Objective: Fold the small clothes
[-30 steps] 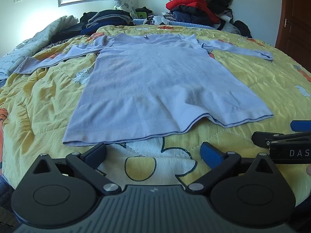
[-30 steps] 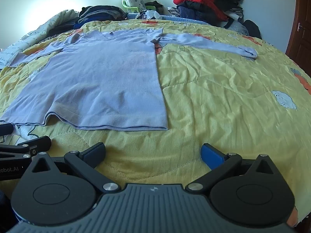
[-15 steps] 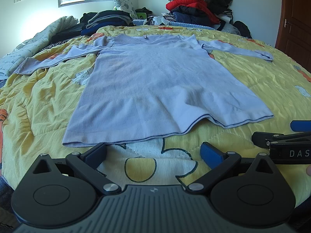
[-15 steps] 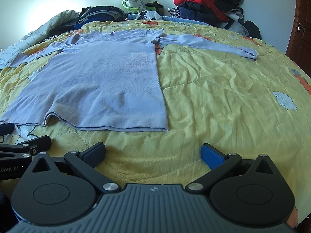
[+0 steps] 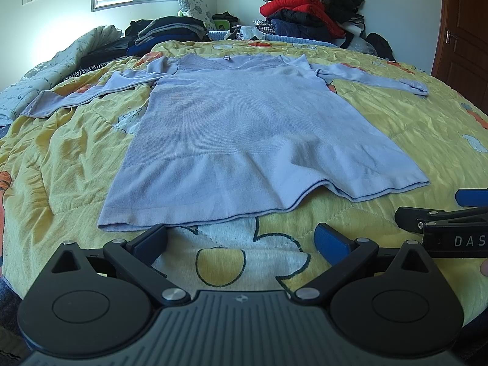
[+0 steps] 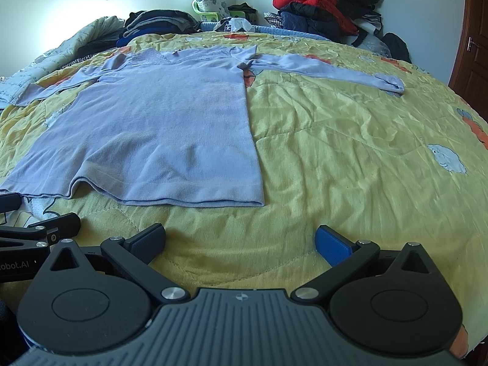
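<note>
A light blue long-sleeved top [image 5: 244, 134] [image 6: 158, 122] lies flat on the yellow bedspread [image 5: 427, 140] [image 6: 350, 152], both sleeves spread outward, neckline at the far side. My left gripper [image 5: 241, 239] hovers open just short of the hem, left finger close to the hem's left part. My right gripper [image 6: 241, 241] is open too, over bare bedspread near the hem's right corner. Each gripper shows at the side edge of the other's view: the right one [image 5: 442, 216], the left one [image 6: 39, 228]. Neither holds anything.
Piled clothes, red and dark jackets [image 5: 308, 12] [image 6: 320, 9], stand at the far right of the bed. Folded dark garments [image 5: 164, 30] and a patterned pillow [image 5: 195, 6] sit at the far left. A rumpled quilt [image 5: 61, 61] lies left; a wooden door [image 5: 466, 30] is right.
Almost nothing differs; both views shifted very slightly, and the top and both open grippers stay where they were.
</note>
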